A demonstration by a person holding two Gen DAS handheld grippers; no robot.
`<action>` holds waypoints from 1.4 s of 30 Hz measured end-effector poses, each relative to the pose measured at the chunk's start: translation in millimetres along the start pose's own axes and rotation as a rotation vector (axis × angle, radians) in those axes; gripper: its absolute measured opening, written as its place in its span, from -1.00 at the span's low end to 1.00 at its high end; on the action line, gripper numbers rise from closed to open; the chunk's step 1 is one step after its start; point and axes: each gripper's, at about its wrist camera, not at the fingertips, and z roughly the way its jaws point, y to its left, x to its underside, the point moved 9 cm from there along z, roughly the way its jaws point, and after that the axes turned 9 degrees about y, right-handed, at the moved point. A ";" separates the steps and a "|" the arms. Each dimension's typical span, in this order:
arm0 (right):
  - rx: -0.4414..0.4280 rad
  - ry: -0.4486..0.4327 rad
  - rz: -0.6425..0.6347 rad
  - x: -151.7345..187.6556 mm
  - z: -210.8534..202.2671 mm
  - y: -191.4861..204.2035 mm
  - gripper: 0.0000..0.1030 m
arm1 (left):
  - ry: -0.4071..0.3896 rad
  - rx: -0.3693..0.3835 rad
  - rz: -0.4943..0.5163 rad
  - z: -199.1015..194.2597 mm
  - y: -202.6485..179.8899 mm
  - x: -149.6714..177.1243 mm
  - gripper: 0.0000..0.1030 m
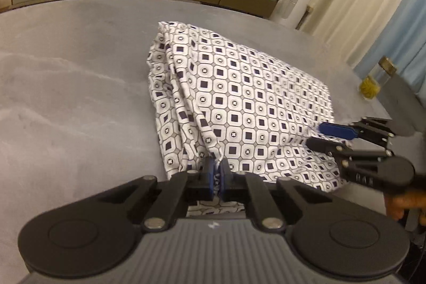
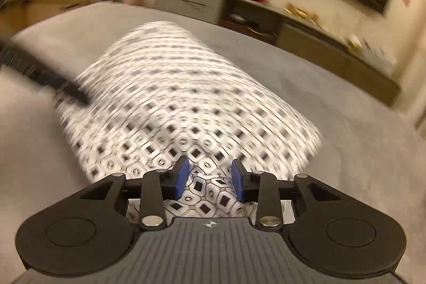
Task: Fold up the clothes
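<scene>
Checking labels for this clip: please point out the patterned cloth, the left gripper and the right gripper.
cloth (image 1: 239,97): left wrist view, on its flat top layer.
left gripper (image 1: 217,172): left wrist view, midway between its fingertips, pinched on the cloth's edge.
right gripper (image 2: 210,171): right wrist view, midway between its parted fingertips.

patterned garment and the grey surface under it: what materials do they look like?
Patterned garment: looks like thin woven fabric, matte, printed with dark squares; it creases sharply and bunches at the left gripper. Grey surface: seems a napped, velvety textile, since lighter brush marks show across it. Neither is certain from looks alone.
</scene>
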 end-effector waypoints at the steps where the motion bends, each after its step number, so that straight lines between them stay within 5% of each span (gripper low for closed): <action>1: -0.022 0.008 0.037 -3.8 1.1 -7.5 -0.28 | -0.006 -0.002 -0.001 -1.2 -1.0 -0.2 -0.85; 7: -0.162 -0.037 0.201 38.2 -59.0 -7.3 -0.21 | -0.048 0.032 -0.009 -14.6 -5.0 -6.5 -0.53; 12: -0.548 0.049 0.657 76.8 -78.7 -20.2 -0.18 | -0.027 0.027 -0.057 -9.4 -3.2 -9.9 -0.51; 14: -0.626 0.075 0.755 80.7 -69.0 -24.2 -0.15 | -0.013 0.025 -0.090 -2.9 -1.1 -11.0 -0.51; 21: -0.662 0.103 0.941 76.1 -44.5 -42.5 -0.10 | -0.013 0.081 -0.164 -1.8 7.9 -11.6 -0.52; 31: -0.681 0.165 0.983 80.5 -38.5 -25.3 0.09 | -0.007 0.062 -0.136 -2.7 4.2 -12.4 -0.52; 33: -0.660 0.143 0.979 75.7 -33.1 -29.6 0.00 | -0.006 0.059 -0.130 -2.7 4.0 -12.3 -0.52; 35: -0.622 0.127 0.959 73.4 -28.5 -33.8 -0.54 | -0.006 0.056 -0.125 -2.8 3.7 -12.1 -0.52; 36: -0.608 0.117 0.946 71.7 -28.8 -34.4 -0.60 | -0.005 0.058 -0.128 -3.3 4.3 -11.6 -0.52; 42: -0.623 0.138 0.958 72.4 -40.1 -28.9 -0.55 | -0.003 0.050 -0.123 -3.0 1.9 -11.6 -0.51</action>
